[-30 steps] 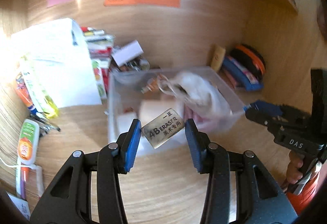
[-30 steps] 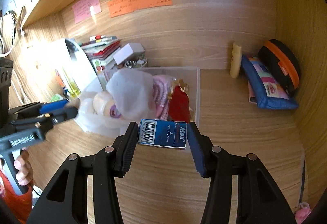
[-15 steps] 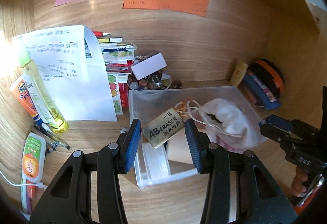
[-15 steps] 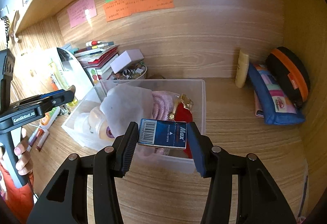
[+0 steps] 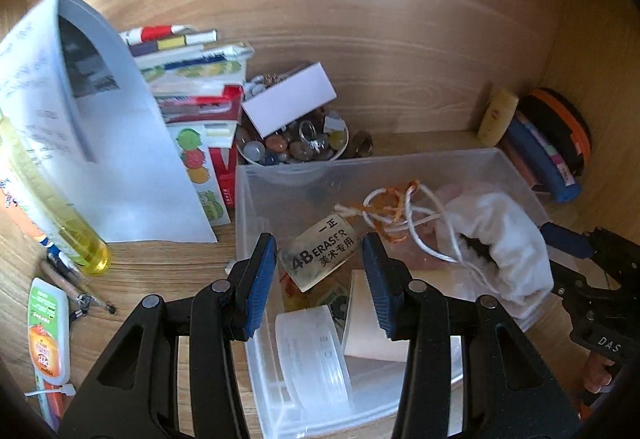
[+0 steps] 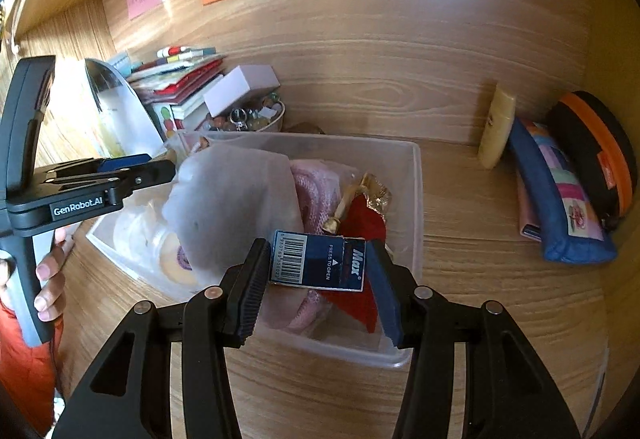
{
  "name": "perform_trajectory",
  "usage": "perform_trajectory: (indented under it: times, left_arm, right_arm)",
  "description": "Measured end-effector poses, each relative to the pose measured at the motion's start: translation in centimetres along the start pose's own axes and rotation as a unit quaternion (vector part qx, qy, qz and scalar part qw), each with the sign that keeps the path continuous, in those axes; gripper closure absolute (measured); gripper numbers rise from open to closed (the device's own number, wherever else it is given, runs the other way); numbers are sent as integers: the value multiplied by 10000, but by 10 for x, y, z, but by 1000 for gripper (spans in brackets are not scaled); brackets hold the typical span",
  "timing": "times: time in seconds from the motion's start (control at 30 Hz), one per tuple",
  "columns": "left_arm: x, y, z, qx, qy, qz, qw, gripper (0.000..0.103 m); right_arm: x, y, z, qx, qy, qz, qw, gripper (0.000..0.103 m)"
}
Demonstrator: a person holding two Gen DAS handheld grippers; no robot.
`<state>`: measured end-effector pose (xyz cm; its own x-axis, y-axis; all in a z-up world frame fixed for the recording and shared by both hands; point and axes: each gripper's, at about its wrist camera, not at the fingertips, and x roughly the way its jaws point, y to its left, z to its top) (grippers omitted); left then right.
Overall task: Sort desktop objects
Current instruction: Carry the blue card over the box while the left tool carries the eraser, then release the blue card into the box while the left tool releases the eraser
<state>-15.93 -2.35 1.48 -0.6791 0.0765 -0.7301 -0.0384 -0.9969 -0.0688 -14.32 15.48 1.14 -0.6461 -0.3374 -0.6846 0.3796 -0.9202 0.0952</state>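
Note:
My left gripper [image 5: 320, 267] is shut on a yellowed 4B eraser [image 5: 319, 257] and holds it above the left part of a clear plastic bin [image 5: 516, 167]. My right gripper [image 6: 318, 271] is shut on a dark blue Max staple box [image 6: 318, 261] and holds it above the bin's near right part [image 6: 416, 199]. The bin holds tape rolls [image 5: 312, 351], a white cloth pouch [image 5: 500, 235] with cords, a pink knit item [image 6: 316, 187] and a red pouch [image 6: 362, 227]. The right gripper shows at the left wrist view's right edge [image 5: 568, 239]; the left gripper shows at the right wrist view's left [image 6: 136, 169].
A stack of books [image 5: 192, 87], a curled paper sheet [image 5: 60, 111], a bowl of beads [image 5: 292, 145] with a white box [image 5: 290, 103] stand behind the bin. A yellow bottle [image 5: 52, 215], a glue tube [image 5: 46, 331] and pens lie left. Pencil cases [image 6: 560, 195] lean at the right wall.
Both grippers have moved forward and over the bin, each keeping its object. The bin now fills more of both views.

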Motion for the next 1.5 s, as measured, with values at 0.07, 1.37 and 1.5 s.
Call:
perform_trajectory:
  times: [0.07,1.37,1.5]
  left_arm:
    - [5,-1,0,18,60,-1,10000,59]
    - [-87,-41,-44,505,-877,471,9938,10]
    - [-90,-46,-55,491,-867,384,9943,10]
  right_arm:
    - [4,-2,-1,18,61,37,10000,58]
    - [-56,16,-16,-102,-292,-22,9995,31]
    - [-66,20,-24,-182,-361,-116,9991,25]
